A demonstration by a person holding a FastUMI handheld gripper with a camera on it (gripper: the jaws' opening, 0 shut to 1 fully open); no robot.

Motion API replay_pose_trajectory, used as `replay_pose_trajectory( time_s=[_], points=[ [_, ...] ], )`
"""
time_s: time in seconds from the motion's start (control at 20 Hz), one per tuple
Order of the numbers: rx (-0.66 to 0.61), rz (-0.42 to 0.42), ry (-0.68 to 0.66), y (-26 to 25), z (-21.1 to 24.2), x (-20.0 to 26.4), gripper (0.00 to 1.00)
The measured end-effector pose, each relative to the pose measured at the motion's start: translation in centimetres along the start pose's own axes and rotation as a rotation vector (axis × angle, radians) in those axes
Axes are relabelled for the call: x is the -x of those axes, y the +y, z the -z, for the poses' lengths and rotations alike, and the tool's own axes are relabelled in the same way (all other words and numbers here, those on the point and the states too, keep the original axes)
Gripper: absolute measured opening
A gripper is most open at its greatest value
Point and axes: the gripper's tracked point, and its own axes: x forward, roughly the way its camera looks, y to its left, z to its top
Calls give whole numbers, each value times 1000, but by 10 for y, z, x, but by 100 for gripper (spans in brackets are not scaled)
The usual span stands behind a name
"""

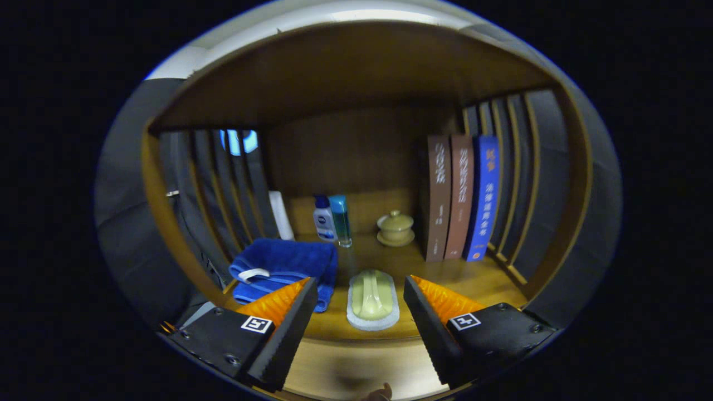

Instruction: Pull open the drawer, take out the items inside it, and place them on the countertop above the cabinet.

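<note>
Gripper (356, 317) spread wide, holding nothing, aimed at bench (445, 278) above cabinet; drawer itself unseen, its state impossible to tell. Resting on bench: brush (372, 298), one, between the fingers just ahead; blue towel (284, 264), one; bottles (332, 218), two; lidded cup (395, 228), one; books (461, 197), three. Remaining items, if any, unknown.
</note>
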Motion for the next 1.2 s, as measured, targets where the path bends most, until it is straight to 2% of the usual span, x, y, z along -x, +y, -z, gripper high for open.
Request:
replay_pose_trajectory(
  time_s=[0.1,0.25,0.4,0.6,1.0,1.2],
  points=[
    [13,6,-112,8,-3,49,99],
    [-7,-2,-201,21,11,111,99],
    [-42,-1,-240,23,38,155,99],
    [-15,31,-231,15,87,188,99],
    [-38,64,-128,2,197,176,99],
    [-56,86,-98,-8,228,152,99]
  ],
)
